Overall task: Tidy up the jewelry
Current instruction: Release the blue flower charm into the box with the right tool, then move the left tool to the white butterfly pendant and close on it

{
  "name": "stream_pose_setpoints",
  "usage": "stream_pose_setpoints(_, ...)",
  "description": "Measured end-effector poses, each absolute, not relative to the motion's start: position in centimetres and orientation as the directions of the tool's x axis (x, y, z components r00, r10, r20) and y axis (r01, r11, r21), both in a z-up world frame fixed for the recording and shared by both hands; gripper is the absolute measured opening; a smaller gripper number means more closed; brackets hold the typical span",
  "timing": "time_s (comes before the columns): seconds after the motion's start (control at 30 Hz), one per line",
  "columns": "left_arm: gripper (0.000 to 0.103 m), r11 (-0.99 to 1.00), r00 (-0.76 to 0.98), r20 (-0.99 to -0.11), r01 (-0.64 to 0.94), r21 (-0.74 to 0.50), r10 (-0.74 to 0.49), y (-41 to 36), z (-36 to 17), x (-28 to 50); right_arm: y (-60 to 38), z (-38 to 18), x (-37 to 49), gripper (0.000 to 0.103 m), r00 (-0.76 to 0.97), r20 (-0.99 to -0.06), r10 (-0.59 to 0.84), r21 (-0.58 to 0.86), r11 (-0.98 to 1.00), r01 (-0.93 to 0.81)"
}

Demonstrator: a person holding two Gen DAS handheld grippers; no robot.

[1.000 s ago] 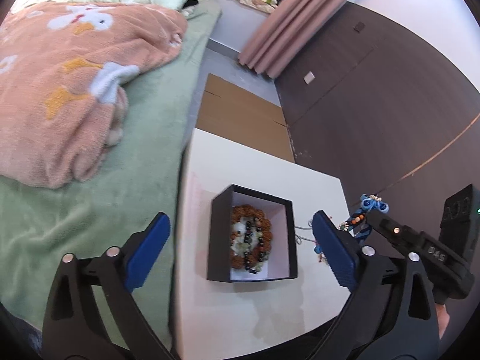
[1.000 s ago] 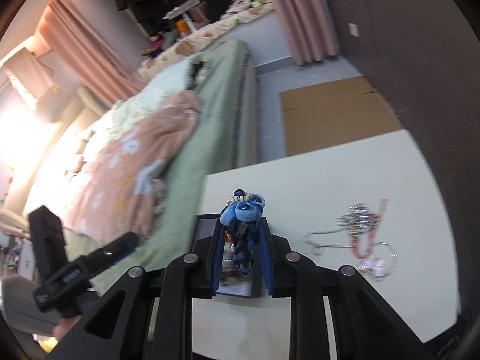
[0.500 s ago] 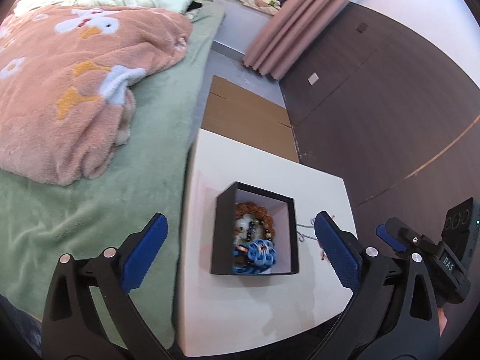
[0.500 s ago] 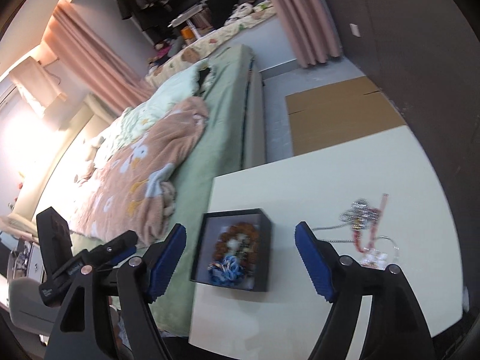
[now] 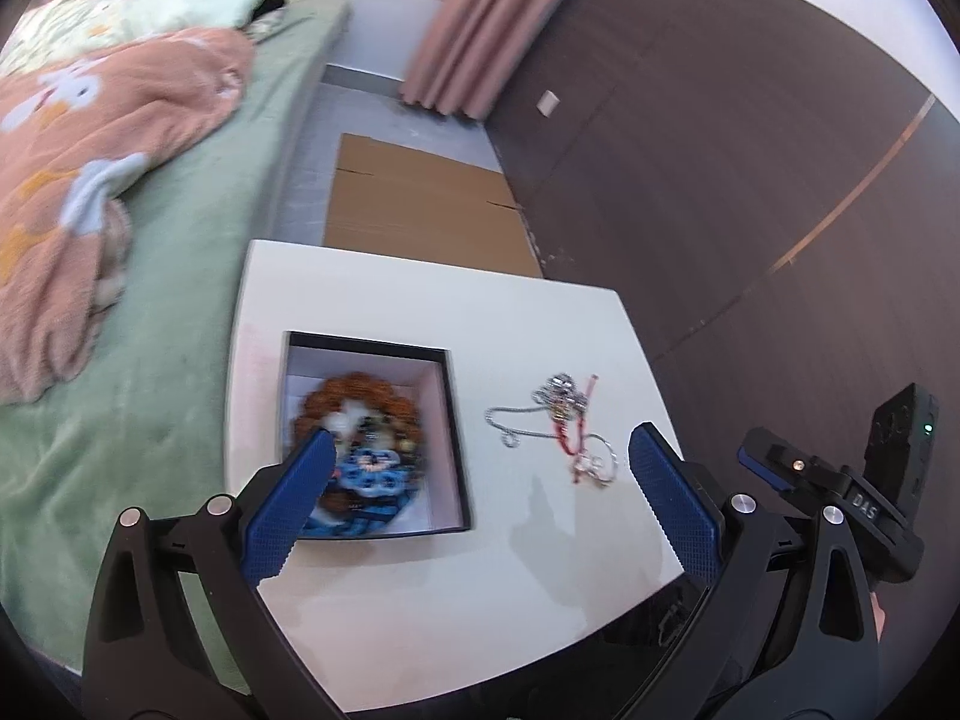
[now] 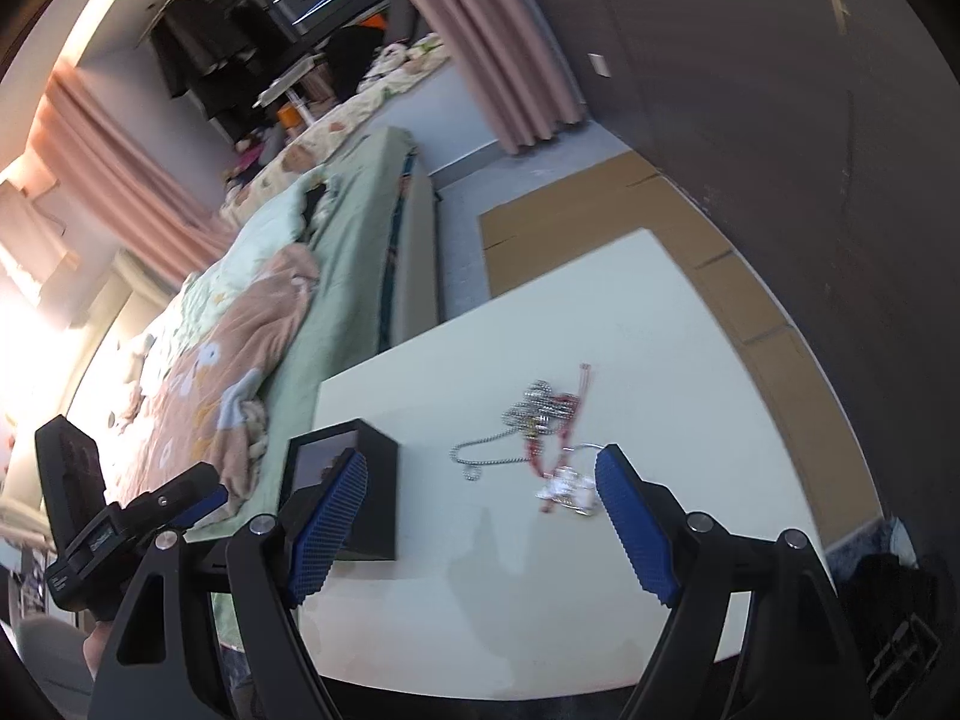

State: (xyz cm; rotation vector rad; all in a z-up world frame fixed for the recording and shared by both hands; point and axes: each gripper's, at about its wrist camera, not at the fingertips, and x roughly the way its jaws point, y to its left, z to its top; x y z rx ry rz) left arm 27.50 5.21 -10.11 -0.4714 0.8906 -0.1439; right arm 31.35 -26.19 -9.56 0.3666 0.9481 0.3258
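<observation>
Having let go of the blue beaded piece (image 5: 372, 474), now lying in the black box (image 5: 457, 420) to the left of the right gripper (image 6: 480, 522); jaws opening, nothing between them. Left gripper (image 5: 474, 498) hanging spread and empty too. Just ahead: tangled silver chain (image 6: 528, 414) and red cord (image 6: 549, 450), likely light, limp, snag-prone. Pinching the dense knot, not a stray loop, looking best.
</observation>
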Motion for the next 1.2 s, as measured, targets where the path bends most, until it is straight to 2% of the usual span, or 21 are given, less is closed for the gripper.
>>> stream_pose_setpoints(0.2,0.097,0.908,0.594,-0.735,-0.018,-0.419,-0.327,1.5,-10.3,28.7,-29.7,-11.7,30.9,0.077,0.557,-0.721,0.412,0.47,0.882,-0.045)
stream_pose_setpoints(0.3,0.097,0.917,0.573,-0.75,0.005,-0.4,-0.33,-0.3,-10.7,29.4,-31.4,-13.0,30.7,0.073,0.569,-0.714,0.408,0.49,0.872,-0.01)
stream_pose_setpoints(0.57,0.097,0.949,0.513,-0.803,0.09,-0.303,-0.305,-6.1,-12.6,31.5,-34.9,-16.0,30.1,0.074,0.594,-0.708,0.382,0.511,0.858,0.057)
stream_pose_setpoints(0.87,0.097,0.96,0.446,-0.851,0.173,-0.223,-0.278,-11.5,-15.2,33.5,-37.5,-17.5,29.5,0.096,0.606,-0.7,0.378,0.538,0.837,0.1)
stream_pose_setpoints(1.2,0.097,0.964,0.4,-0.891,0.233,-0.128,-0.215,-15.8,-18.2,34.8,-39.4,-18.3,29.2,0.095,0.602,-0.732,0.318,0.495,0.856,0.15)
